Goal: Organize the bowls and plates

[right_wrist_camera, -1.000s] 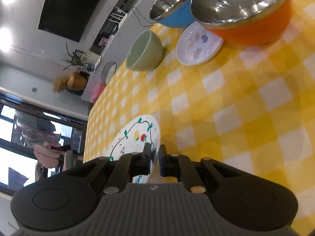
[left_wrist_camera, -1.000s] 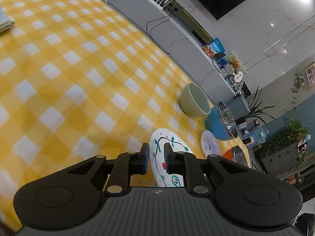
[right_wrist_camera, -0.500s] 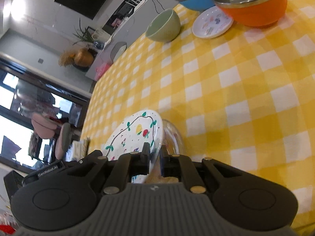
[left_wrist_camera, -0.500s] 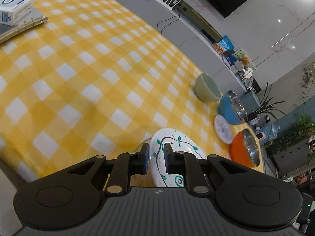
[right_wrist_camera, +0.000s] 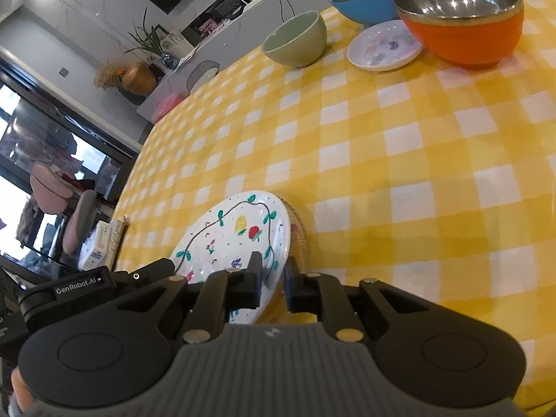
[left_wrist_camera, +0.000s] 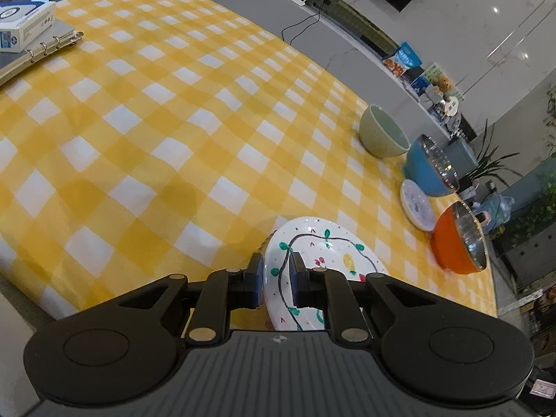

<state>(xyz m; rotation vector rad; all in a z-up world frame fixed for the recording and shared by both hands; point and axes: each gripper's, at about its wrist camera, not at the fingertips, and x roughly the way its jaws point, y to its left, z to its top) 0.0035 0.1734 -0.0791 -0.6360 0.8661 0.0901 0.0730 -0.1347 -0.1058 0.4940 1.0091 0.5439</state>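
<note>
A white painted plate with a vine and fruit pattern is held above the yellow checked table. My left gripper is shut on its near rim. My right gripper is shut on the plate's opposite rim, with a clear glass dish just under the plate's edge. The left gripper's body shows at the lower left of the right wrist view. At the far side stand a green bowl, a blue bowl, a small white plate and an orange bowl.
A ring binder with a white and blue box on it lies at the table's left corner. A grey counter with cables, packets and plants runs behind the table. Chairs stand beyond the table's left end.
Both grippers have lifted the painted plate higher and drawn back toward the near table edge. The bowls look farther off. The binder and box have come into the left view.
</note>
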